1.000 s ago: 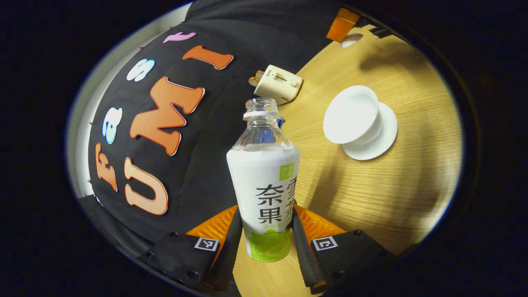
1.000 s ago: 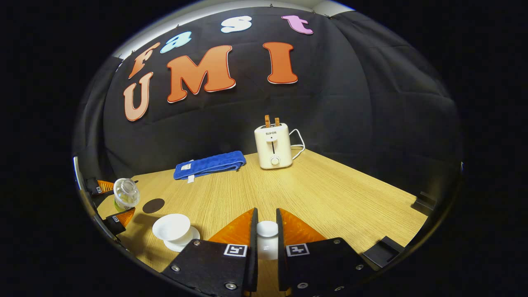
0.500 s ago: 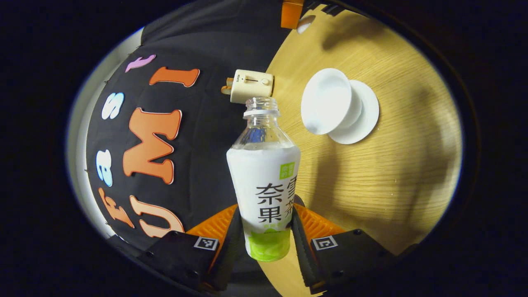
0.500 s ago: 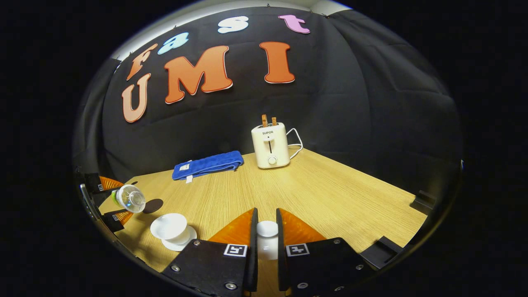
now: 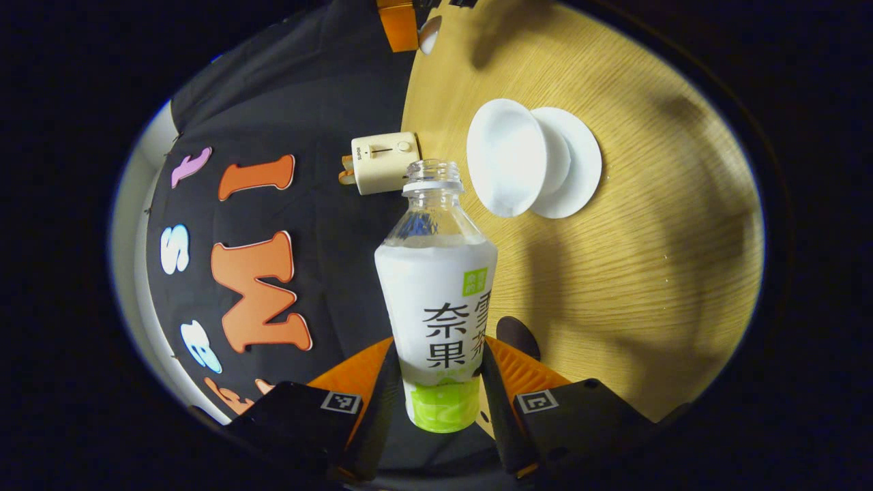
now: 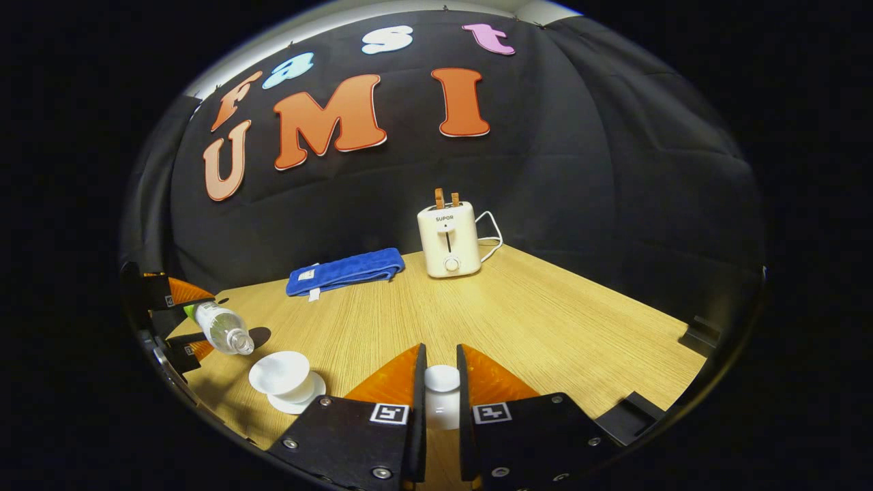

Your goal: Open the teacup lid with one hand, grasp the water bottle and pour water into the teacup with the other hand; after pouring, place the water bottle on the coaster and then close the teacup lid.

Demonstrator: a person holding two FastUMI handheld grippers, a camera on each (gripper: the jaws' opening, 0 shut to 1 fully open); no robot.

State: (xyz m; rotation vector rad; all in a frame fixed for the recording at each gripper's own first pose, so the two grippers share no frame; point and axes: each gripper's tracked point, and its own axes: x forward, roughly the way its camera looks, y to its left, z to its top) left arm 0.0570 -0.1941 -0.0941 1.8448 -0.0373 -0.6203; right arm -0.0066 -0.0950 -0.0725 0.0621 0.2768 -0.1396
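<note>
A: The left claw (image 5: pixel 436 382) is gripping the water bottle (image 5: pixel 436 300) by its lower body, both fingers pressing on the label; over the last second the bottle has been tipping further, and in the right gripper view it is now lying close to level with its open mouth pointing at the teacup (image 6: pixel 281 374).

B: So the pour is starting?

A: I am judging that it is about to; no stream is showing yet, and the mouth is sitting just short of the cup's rim, off at about ten o'clock from the cup in the right gripper view.

B: Where is the cup standing?

A: On its saucer (image 5: pixel 569 174) on the table (image 5: pixel 648 286), uncovered, at about one o'clock from the bottle's neck in the left gripper view.

B: And the lid?

A: The right claw (image 6: pixel 440 389) is holding the teacup lid (image 6: pixel 442 378), closed narrowly on it, well apart from the cup.

B: The coaster?

A: The coaster (image 6: pixel 259 335) is lying just behind the bottle's mouth, bare and waiting; the toaster (image 6: pixel 448 239) and blue cloth (image 6: pixel 346 271) are staying clear at the back.
</note>
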